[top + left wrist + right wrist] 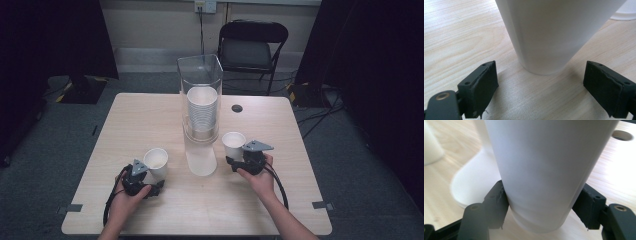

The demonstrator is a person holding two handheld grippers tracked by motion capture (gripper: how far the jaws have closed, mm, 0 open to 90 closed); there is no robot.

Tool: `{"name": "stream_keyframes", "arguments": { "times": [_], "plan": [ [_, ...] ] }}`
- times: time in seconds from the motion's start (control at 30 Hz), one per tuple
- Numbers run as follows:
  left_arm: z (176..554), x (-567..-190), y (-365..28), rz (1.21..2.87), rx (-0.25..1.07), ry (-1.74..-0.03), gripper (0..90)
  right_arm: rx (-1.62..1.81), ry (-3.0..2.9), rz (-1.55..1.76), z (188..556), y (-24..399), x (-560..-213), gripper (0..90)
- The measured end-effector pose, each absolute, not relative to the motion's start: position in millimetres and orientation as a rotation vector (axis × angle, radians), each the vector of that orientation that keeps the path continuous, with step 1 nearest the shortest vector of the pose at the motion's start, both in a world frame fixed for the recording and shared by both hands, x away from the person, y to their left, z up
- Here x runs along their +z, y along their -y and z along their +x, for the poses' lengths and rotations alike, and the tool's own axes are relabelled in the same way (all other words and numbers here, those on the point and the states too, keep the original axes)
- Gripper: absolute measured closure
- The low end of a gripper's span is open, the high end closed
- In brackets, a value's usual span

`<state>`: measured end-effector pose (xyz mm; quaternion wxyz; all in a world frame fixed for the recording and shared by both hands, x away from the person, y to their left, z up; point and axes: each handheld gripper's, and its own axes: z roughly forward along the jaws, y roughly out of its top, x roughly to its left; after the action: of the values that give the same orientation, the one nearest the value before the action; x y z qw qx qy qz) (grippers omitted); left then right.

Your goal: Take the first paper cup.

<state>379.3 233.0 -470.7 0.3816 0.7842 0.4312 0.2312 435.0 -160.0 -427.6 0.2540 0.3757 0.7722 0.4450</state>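
Note:
Two white paper cups stand upright on the pale wooden table (150,115). In the high view, the left cup (156,161) is just beyond my left gripper (150,179). In the left gripper view that cup (549,32) sits ahead of my left gripper (541,67), whose black pads (484,85) stand wide apart and clear of it, so it is open. My right gripper (235,161) is shut on the lower wall of the right cup (233,144). In the right gripper view both pads (497,202) of my right gripper (543,187) press the cup (549,165).
A tall clear dispenser (200,75) holding a stack of cups (202,107) stands mid-table on a white base (201,160), between the two hands. A round cable hole (237,108) lies behind the right cup. A folding chair (252,47) stands beyond the table.

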Motion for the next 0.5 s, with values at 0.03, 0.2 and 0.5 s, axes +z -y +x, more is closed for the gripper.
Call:
{"name": "stream_keyframes", "arguments": {
  "times": [0.03,0.2,0.5],
  "plan": [
    [379.4,-470.6,-233.0,2.002,0.59,-1.1,11.9,1.209,-2.098,1.021,435.0,160.0,-427.6,34.3],
    [379.3,-470.6,-233.0,2.002,0.589,-1.1,11.9,1.198,-2.058,1.069,440.8,176.5,-428.3,33.9],
    [379.4,-470.6,-233.0,2.002,0.59,-1.1,11.9,1.157,-2.055,1.119,450.5,184.8,-438.1,33.4]
  ]
}}
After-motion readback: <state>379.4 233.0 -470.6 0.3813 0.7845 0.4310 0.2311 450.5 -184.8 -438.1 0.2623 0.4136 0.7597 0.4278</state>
